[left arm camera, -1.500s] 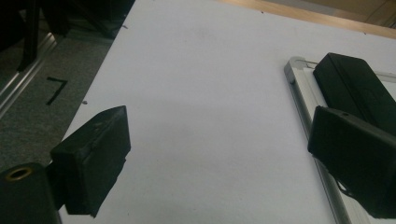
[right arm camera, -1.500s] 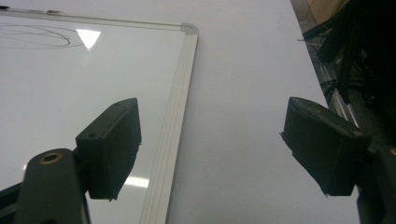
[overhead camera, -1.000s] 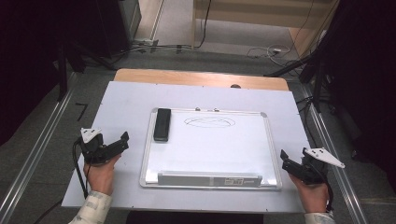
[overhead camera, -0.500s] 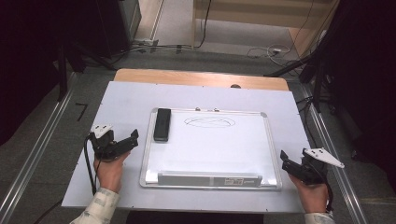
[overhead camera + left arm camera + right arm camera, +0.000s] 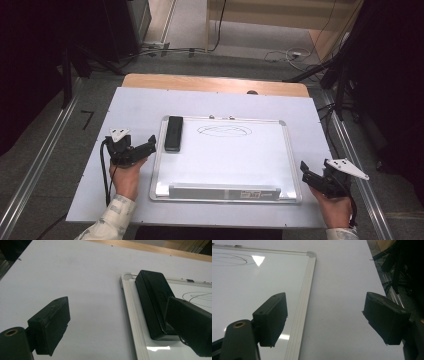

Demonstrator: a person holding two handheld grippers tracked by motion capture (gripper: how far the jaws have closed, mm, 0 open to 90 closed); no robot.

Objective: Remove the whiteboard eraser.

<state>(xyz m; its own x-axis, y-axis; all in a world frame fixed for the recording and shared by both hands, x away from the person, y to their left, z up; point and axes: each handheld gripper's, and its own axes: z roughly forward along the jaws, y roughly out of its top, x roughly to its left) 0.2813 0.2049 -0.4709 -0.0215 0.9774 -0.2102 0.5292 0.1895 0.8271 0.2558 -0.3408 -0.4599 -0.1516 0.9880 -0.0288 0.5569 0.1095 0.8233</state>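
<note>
Left gripper (image 5: 145, 147): jaws spread wide, nothing held, at left edge of whiteboard, near eraser. Right gripper (image 5: 306, 175): jaws wide apart, empty, over table beside whiteboard's right edge. Table (image 5: 135, 105): white top. Whiteboard (image 5: 235, 160): flat, centred. Eraser (image 5: 174, 133): black, lying on whiteboard's upper-left corner.

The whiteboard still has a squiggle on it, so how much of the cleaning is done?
Nothing looks wiped yet: the drawn oval is whole on the whiteboard. In hand: the left gripper, jaws open, is beside the black eraser, which lies on the board's left edge, not yet gripped. The right gripper waits open at the board's right edge. Probably left: grab the eraser and rub the oval away.
</note>
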